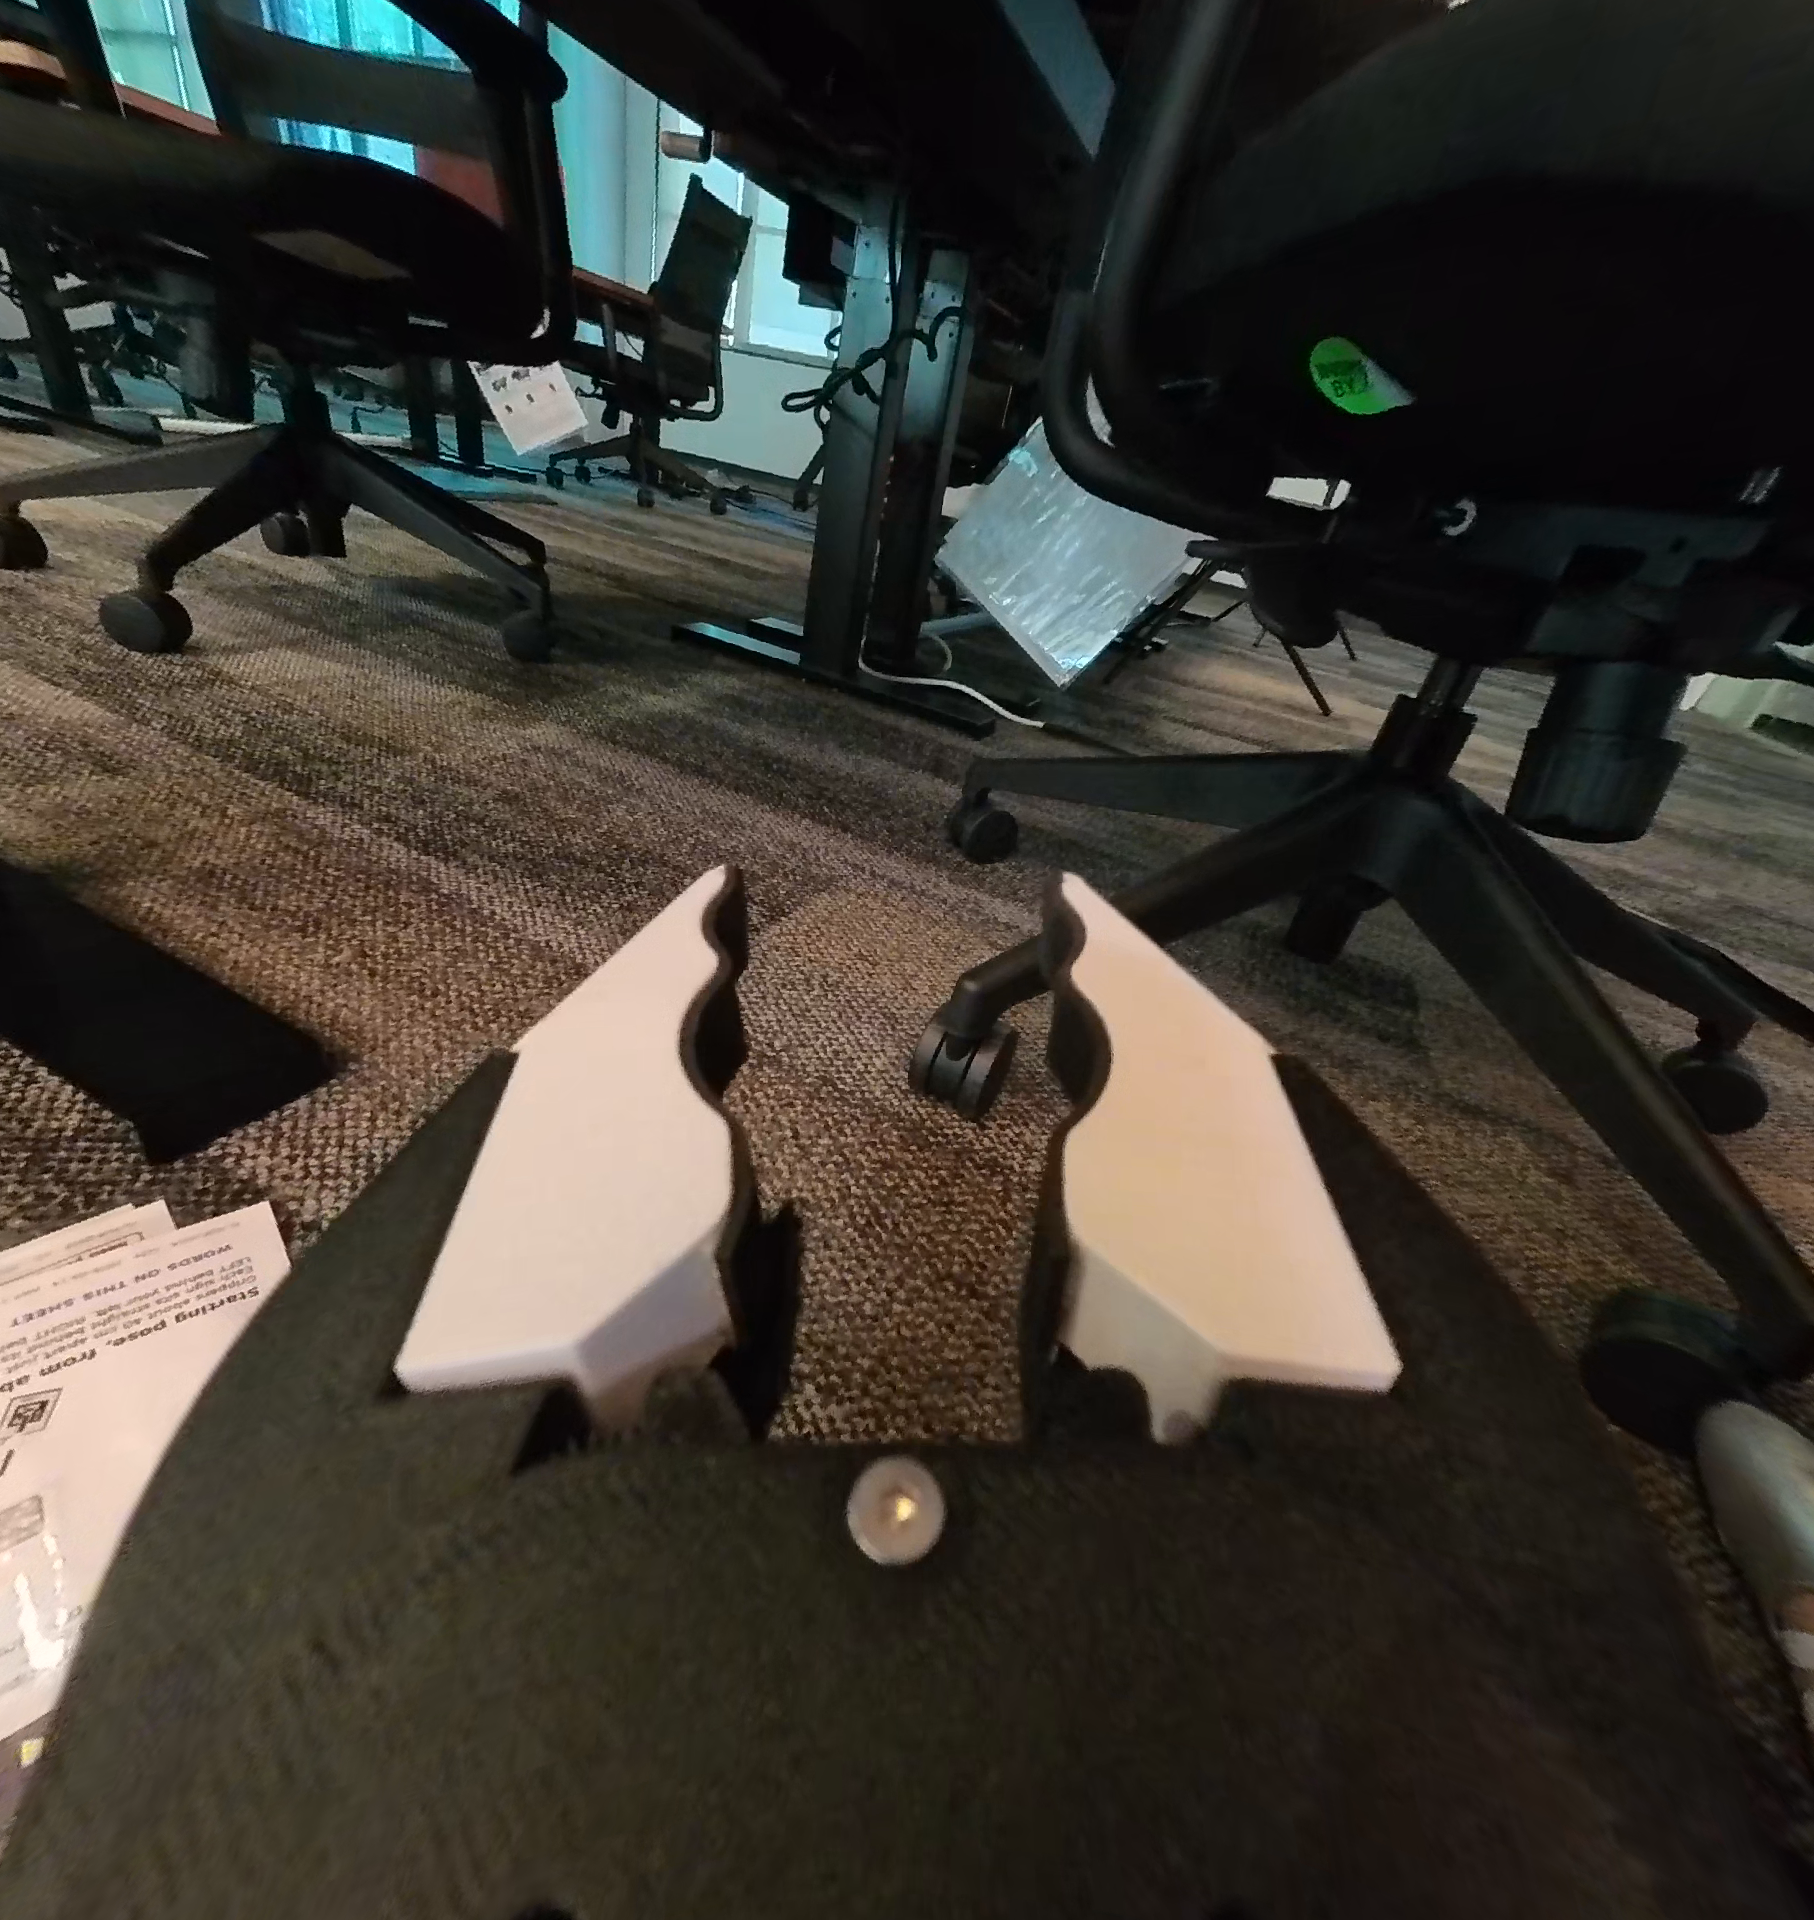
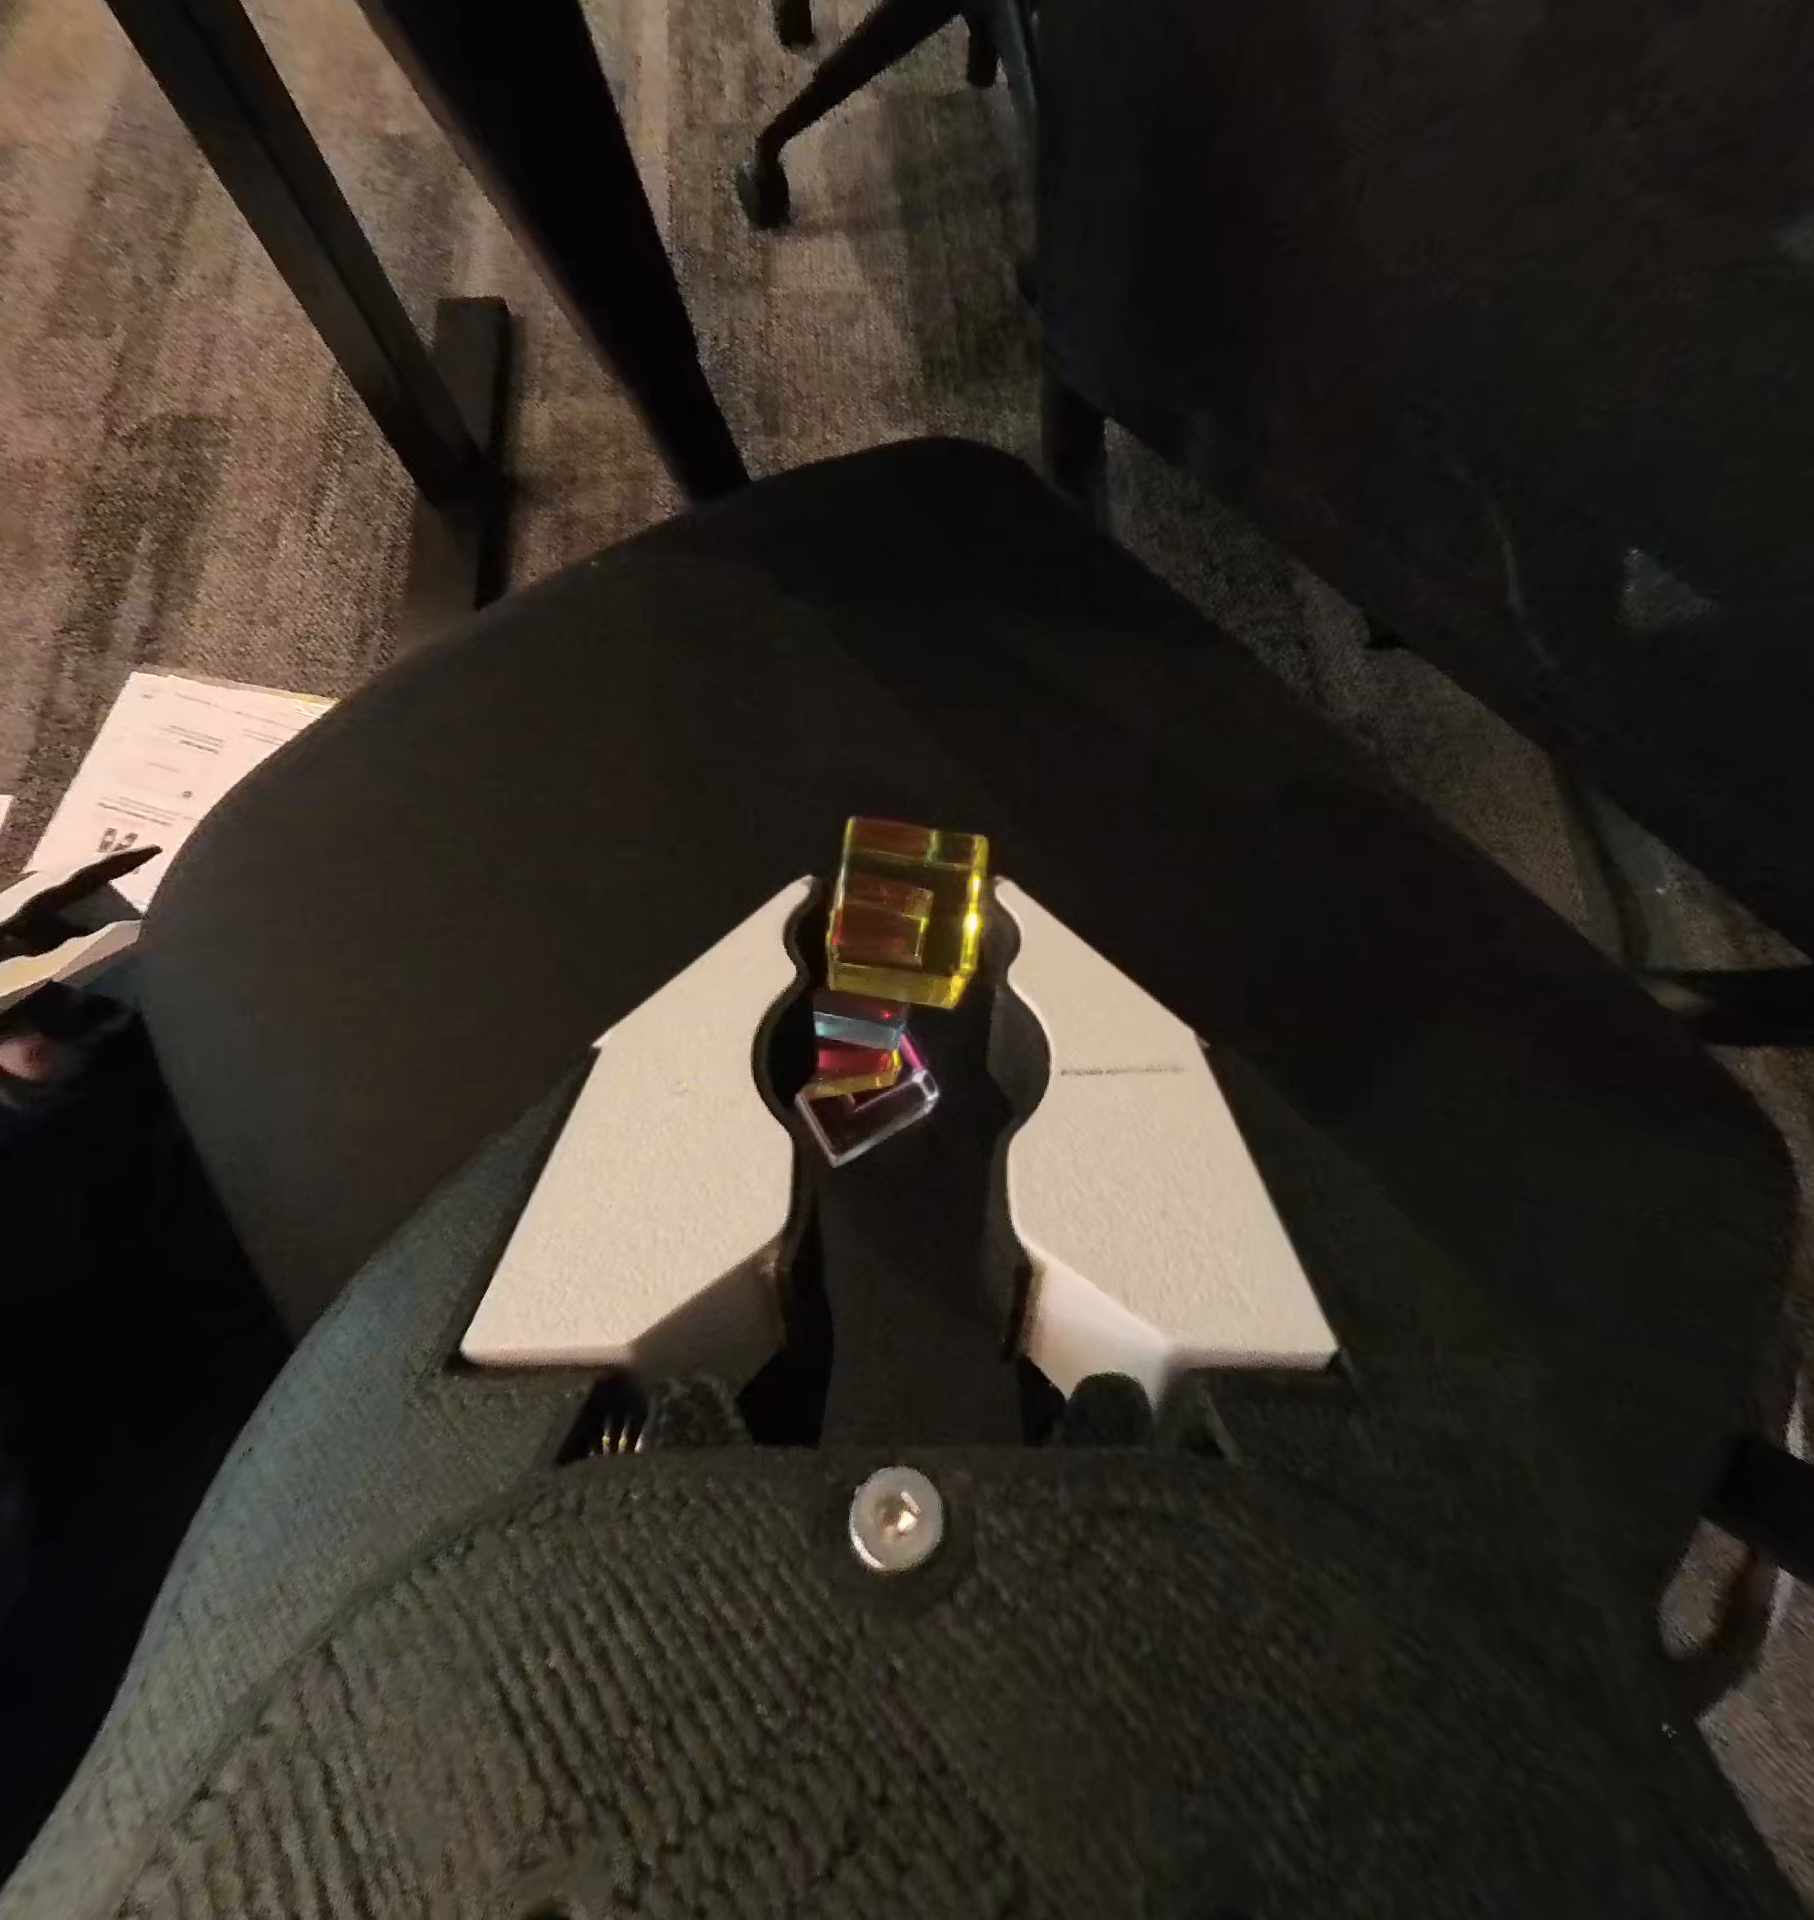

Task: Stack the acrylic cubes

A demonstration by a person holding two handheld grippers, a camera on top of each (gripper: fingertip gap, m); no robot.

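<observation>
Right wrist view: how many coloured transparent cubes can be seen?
4. A yellow cube sits between the right gripper's fingertips; below it a blue cube, a red cube and a clear purple cube are stacked on the black seat. Others may be hidden.

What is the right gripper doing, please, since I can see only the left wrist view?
Observer: The right gripper holds a yellow translucent cube at the tips of its jaws.
Operator: Is anything beneath it?
Observer: Yes, a leaning stack of coloured translucent blocks stands directly under the cube.
Operator: What do the blocks rest on?
Observer: A black fabric seat.
</observation>
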